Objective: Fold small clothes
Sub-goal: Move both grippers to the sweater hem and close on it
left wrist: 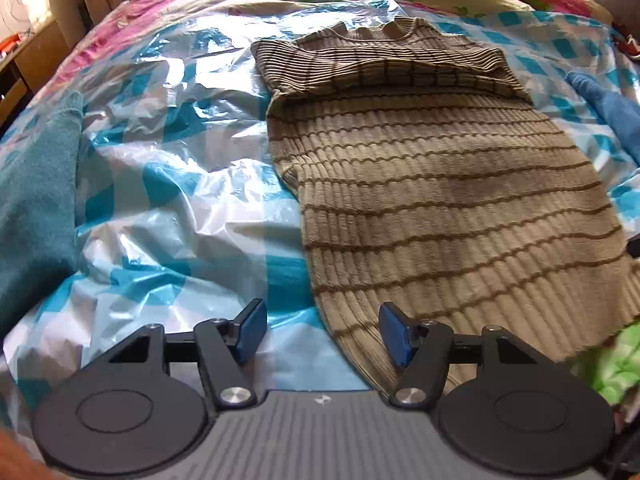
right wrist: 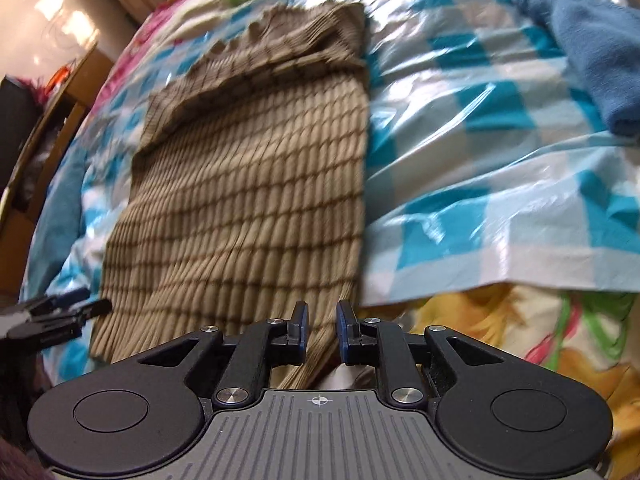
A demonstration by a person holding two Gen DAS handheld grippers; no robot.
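A tan ribbed knit top with brown stripes [left wrist: 440,184] lies flat on a blue-and-white checked plastic sheet [left wrist: 180,184], its sleeves folded in across the chest and its collar at the far end. My left gripper [left wrist: 322,330] is open, hovering at the top's near left hem corner, holding nothing. In the right wrist view the same top [right wrist: 248,184] fills the left middle. My right gripper [right wrist: 322,330] has its jaws narrowly apart over the near right hem corner; I cannot tell whether they pinch the fabric. The left gripper [right wrist: 76,304] shows at the left edge there.
A teal garment [left wrist: 36,200] lies at the left of the sheet and a blue garment [right wrist: 592,52] at the right. A flowered bedspread [right wrist: 520,332] lies under the sheet. A wooden shelf [right wrist: 44,120] stands beside the bed at the left.
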